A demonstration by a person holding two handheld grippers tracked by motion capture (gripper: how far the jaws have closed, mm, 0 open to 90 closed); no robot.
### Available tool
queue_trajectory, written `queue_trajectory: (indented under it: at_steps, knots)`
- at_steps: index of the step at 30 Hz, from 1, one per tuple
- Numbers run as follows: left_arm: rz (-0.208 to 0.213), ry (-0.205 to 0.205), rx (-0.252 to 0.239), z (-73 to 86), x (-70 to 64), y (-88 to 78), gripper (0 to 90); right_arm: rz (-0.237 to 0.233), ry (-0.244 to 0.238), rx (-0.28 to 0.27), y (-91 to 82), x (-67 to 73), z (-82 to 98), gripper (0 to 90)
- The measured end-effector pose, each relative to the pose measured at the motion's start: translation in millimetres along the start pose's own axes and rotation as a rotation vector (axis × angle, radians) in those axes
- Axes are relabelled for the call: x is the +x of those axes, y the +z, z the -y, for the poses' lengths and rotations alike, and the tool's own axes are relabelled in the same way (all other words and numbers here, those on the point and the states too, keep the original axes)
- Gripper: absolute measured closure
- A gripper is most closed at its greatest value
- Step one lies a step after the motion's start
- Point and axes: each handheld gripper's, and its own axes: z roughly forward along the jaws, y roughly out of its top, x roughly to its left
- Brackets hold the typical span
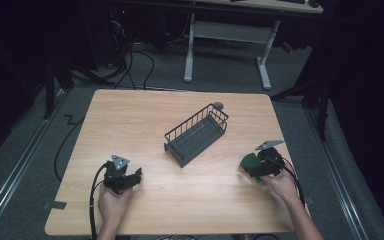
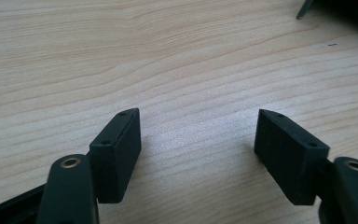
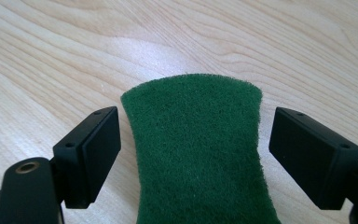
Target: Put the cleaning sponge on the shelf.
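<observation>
Green sponge [image 3: 200,149] lies flat on the table [image 1: 190,200], near the right side, between the wide-open jaws of the right tool [image 3: 195,156]. Nothing is gripped yet. Next, the jaws must be closed on it. The left tool [image 2: 198,154] is open and empty.

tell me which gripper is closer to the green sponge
Right. The right gripper has the green sponge lying between its open jaws, pads apart from it. The left gripper sits open across the table, far from the sponge.
</observation>
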Motion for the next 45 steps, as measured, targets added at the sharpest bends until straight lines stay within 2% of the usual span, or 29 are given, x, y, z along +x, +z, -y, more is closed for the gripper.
queue_trajectory:
  at_steps: [6,12,22,25,35,45]
  knots:
    - [0.003,0.001,0.001,0.2,-0.1,-0.4,32.6,0.008,-0.004,0.037,7.0,0.1,-2.6,16.7]
    - [0.005,-0.001,0.0,0.3,0.1,-0.4,32.8,-0.01,-0.01,0.069,13.1,-0.4,-3.0,19.4]
    - [0.007,-0.002,-0.001,0.3,0.3,-0.4,32.8,-0.007,-0.03,0.079,11.2,-0.1,-3.8,22.4]
    - [0.007,-0.002,-0.001,0.3,0.3,-0.4,32.8,-0.009,-0.028,0.07,8.9,-0.5,-4.4,22.7]
    - [0.008,-0.001,-0.001,0.3,0.2,-0.3,32.7,-0.058,0.01,0.016,-5.8,-5.1,-4.3,23.6]
    - [0.008,0.0,-0.001,0.2,0.1,-0.3,32.7,-0.07,0.029,-0.076,-28.5,-5.8,-8.5,23.8]
